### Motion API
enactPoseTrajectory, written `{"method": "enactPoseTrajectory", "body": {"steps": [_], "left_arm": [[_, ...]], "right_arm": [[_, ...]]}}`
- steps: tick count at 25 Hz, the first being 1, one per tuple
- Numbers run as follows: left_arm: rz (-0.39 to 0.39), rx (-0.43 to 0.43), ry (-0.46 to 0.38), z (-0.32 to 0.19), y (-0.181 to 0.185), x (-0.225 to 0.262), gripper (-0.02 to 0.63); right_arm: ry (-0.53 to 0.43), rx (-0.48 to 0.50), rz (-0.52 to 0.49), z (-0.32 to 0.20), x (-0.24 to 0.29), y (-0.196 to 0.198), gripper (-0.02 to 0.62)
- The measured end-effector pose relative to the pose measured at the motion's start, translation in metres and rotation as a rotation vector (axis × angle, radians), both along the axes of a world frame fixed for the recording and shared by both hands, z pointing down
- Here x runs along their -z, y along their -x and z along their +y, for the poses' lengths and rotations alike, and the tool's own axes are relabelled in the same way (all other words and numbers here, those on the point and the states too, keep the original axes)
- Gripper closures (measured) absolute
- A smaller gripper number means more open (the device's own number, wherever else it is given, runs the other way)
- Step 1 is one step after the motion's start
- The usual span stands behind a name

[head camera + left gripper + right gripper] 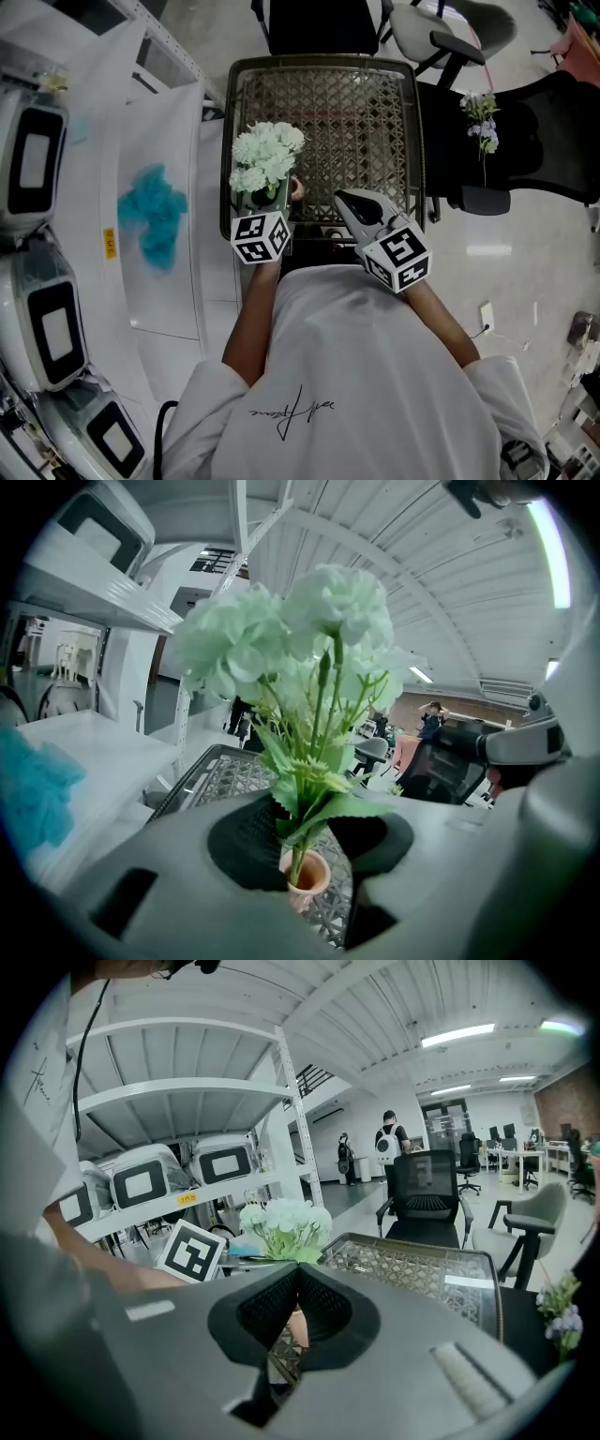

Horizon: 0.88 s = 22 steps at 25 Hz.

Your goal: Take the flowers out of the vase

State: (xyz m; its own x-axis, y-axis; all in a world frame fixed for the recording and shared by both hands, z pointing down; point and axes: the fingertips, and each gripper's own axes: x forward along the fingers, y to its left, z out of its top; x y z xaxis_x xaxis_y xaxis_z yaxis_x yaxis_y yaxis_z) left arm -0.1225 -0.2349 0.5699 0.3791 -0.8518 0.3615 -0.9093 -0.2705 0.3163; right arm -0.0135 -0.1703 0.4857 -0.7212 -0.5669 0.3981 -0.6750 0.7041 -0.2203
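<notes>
A bunch of white flowers (265, 157) stands in a small terracotta vase (296, 190) at the near left of a wire-mesh table (366, 103). In the left gripper view, my left gripper (305, 832) is shut on the green stems and leaves just above the vase (307, 881), and the blooms (309, 630) tower overhead. From the head view, the left gripper (272, 204) is partly hidden under the bouquet. My right gripper (339, 197) sits just right of the vase with its jaws touching. In its own view, the right gripper (295, 1274) points at the flowers (286, 1225), and the vase (298, 1327) shows past the pads.
White shelving on the left holds a teal cloth (155, 214) and several grey-white machines (33, 159). A black chair (525, 141) on the right carries a small purple flower sprig (482, 120). More office chairs (323, 23) stand behind the table.
</notes>
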Motion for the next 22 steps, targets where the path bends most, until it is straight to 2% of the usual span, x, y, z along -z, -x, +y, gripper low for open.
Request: {"method": "enactPoseTrajectory", "body": {"steps": [22], "left_arm": [[-0.015,0.013,-0.033,0.000,0.005,0.017,0.483]], "right_arm": [[-0.014,0.004,-0.029,0.000,0.006,0.004,0.588]]}}
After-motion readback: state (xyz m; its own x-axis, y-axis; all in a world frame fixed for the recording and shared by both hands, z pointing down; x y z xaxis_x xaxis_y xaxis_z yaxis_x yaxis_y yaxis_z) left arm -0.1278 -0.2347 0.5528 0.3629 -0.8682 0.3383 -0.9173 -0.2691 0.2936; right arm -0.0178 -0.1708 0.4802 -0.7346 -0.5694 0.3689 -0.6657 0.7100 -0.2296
